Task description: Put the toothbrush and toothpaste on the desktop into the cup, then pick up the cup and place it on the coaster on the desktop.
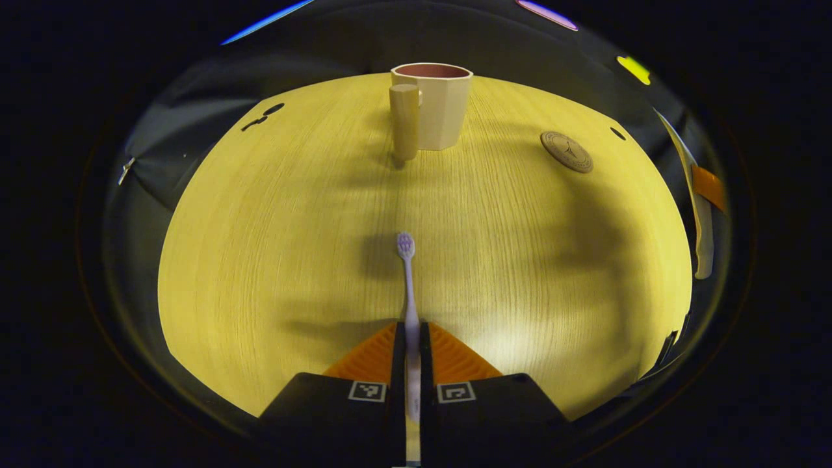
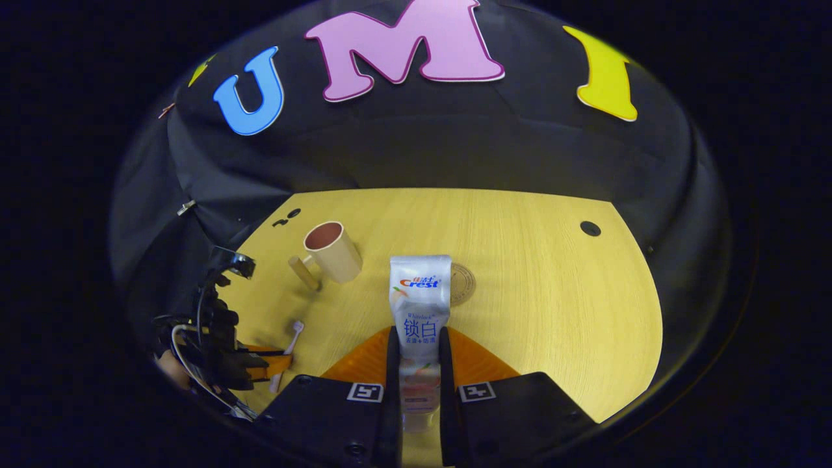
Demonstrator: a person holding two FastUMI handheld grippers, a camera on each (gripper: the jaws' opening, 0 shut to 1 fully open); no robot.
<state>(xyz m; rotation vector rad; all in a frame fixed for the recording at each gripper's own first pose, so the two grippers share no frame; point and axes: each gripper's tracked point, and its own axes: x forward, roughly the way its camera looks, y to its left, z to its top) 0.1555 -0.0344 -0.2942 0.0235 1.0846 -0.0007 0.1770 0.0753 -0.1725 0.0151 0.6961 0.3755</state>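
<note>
Toothbrush (image 1: 408,286) being pinched in left gripper (image 1: 411,338), toothpaste (image 2: 420,305) in right gripper (image 2: 419,344); cup (image 1: 437,104) sitting ahead on bench (image 1: 273,260). Advising: centring over rim, releasing handle-down.

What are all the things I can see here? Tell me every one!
toothbrush: one, pale purple, held off the table between the left gripper's fingers, bristle end pointing toward the cup
toothpaste: one tube, white and silver, held between the right gripper's fingers
cup: one, beige with a reddish inside and a thick handle, standing at the far side of the table
coaster: one, round, brown, lying flat to the right of the cup
table: one, light wood
left gripper: one, closed on the toothbrush handle
right gripper: one, closed on the toothpaste
</note>
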